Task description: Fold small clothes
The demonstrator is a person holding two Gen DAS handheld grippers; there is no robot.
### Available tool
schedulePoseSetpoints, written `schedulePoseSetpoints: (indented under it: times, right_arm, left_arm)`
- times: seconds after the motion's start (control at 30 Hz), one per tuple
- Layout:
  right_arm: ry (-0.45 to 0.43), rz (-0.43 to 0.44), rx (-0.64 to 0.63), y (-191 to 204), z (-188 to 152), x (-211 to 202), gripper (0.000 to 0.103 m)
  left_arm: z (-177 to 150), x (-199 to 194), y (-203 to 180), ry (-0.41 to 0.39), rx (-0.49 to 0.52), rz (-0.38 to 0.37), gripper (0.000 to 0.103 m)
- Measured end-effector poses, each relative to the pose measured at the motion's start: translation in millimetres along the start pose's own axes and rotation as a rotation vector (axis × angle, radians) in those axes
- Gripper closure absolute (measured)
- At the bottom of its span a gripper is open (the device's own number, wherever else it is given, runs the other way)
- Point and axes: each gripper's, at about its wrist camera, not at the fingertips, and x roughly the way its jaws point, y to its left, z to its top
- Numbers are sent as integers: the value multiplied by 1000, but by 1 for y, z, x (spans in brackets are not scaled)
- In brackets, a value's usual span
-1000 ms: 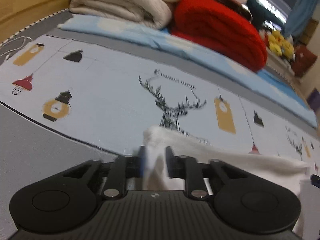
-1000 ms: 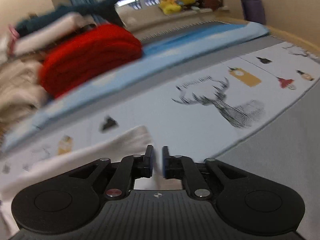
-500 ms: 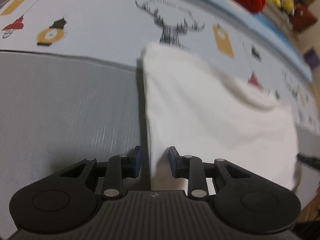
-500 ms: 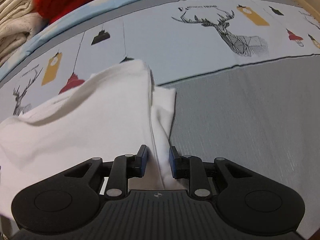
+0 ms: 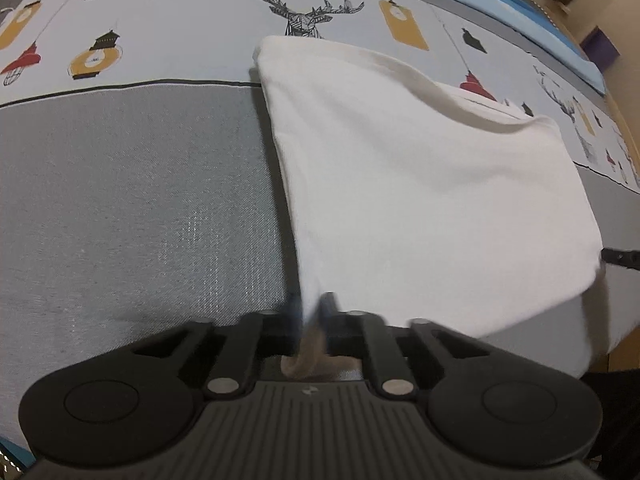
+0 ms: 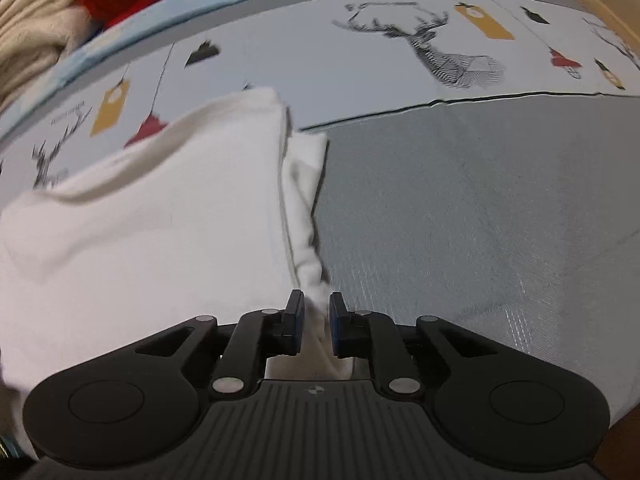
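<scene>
Bedsheet (image 5: 132,184) lies beneath white garment (image 5: 420,184).

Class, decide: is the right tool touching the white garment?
Touching. The right wrist view shows the right tool with the white garment pinched between its fingers, cloth filling the gap.

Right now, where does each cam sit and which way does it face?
Left wrist: on the left gripper, looking along its fingers over the white garment it pinches, across the printed bedsheet.
Right wrist: on the right gripper, facing the same way, pinching the garment's other near corner.
Shared: garment, sheet.
</scene>
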Motion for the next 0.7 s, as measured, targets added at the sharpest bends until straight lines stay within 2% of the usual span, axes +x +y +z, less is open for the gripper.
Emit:
schedulePoseSetpoints:
  times: [0.1, 0.17, 0.2, 0.27, 0.33, 0.4, 0.5, 0.57, 0.63, 0.7]
  right_arm:
    - [64, 12, -62, 4, -8, 3, 90]
    - [69, -5, -102, 6, -12, 0, 98]
    - [59, 3, -105, 5, -13, -4, 102]
    - [11, 26, -51, -2, -11, -19, 102]
    - [-60, 60, 31, -14, -9, -40, 103]
    - [-73, 68, 59, -21, -13, -52, 103]
    - [78, -8, -27, -15, -25, -33, 103]
    - [139, -82, -135, -3, -32, -22, 103]
    - [87, -118, -168, 2, -32, -27, 102]
    - [14, -82, -138, 0, -27, -38, 101]
  left_arm:
    - [0, -13, 0, -37, 5, -17, 98]
    - [-1, -26, 0, -89, -5, -35, 99]
    - [-1, -34, 1, -114, -20, -49, 99]
    - [-3, -50, 2, -160, -44, -69, 99]
    - [-8, -61, -1, -176, -10, -50, 99]
    - [-13, -52, -5, -104, 47, -9, 99]
    - [-20, -31, -17, 14, 173, 51, 98]
    - [-21, -31, -22, -14, 219, 90, 97]
    - [-15, -38, -15, -67, 174, 66, 87]
    - [-8, -43, -7, -101, 92, 34, 72]
